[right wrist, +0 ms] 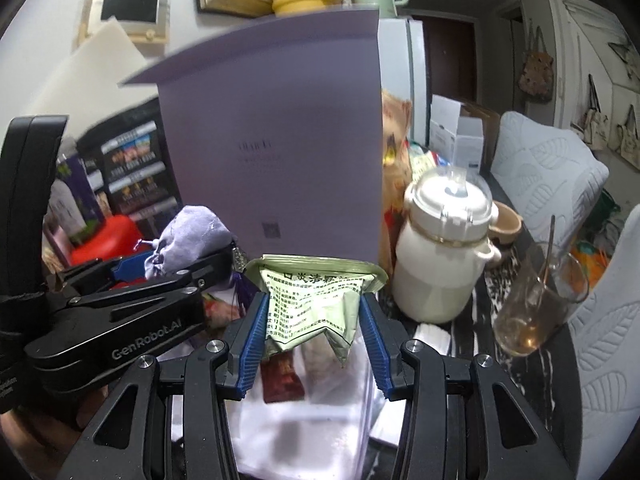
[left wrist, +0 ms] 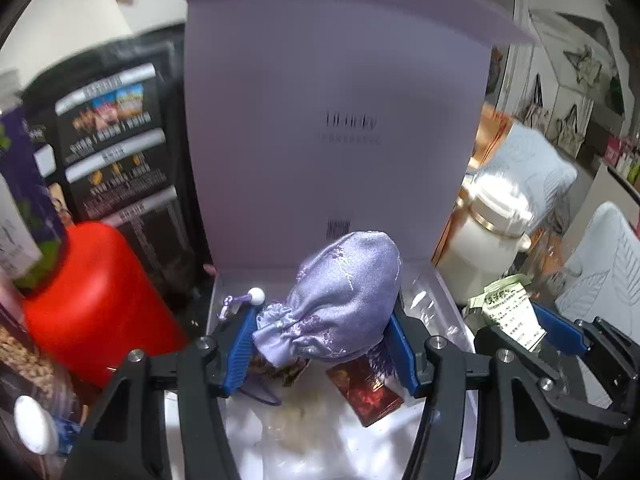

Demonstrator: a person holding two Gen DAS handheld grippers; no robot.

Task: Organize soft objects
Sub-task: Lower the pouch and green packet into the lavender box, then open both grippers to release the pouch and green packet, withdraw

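I have both items held above the open lavender box (left wrist: pixel 224 280), whose lid stands upright behind. The left gripper (left wrist: pixel 324 344) pinches the lilac drawstring pouch (left wrist: pixel 340 300) between its blue pads. The right gripper (right wrist: pixel 314 336) pinches the green foil sachet (right wrist: pixel 316 300) across its middle. Both loads hang over the box interior, where a red packet (left wrist: pixel 362 394) and pale wrappers already lie.

Step in hand, as I judge it: placing. The next move calls for lowering each gripper into the box and spreading its jaws only once the load rests on the contents. Keep the pouch cord (left wrist: pixel 240 300) inside the rim, and keep clear of the red bottle (left wrist: pixel 92 304) and white jar (right wrist: pixel 444 252) beside the box.
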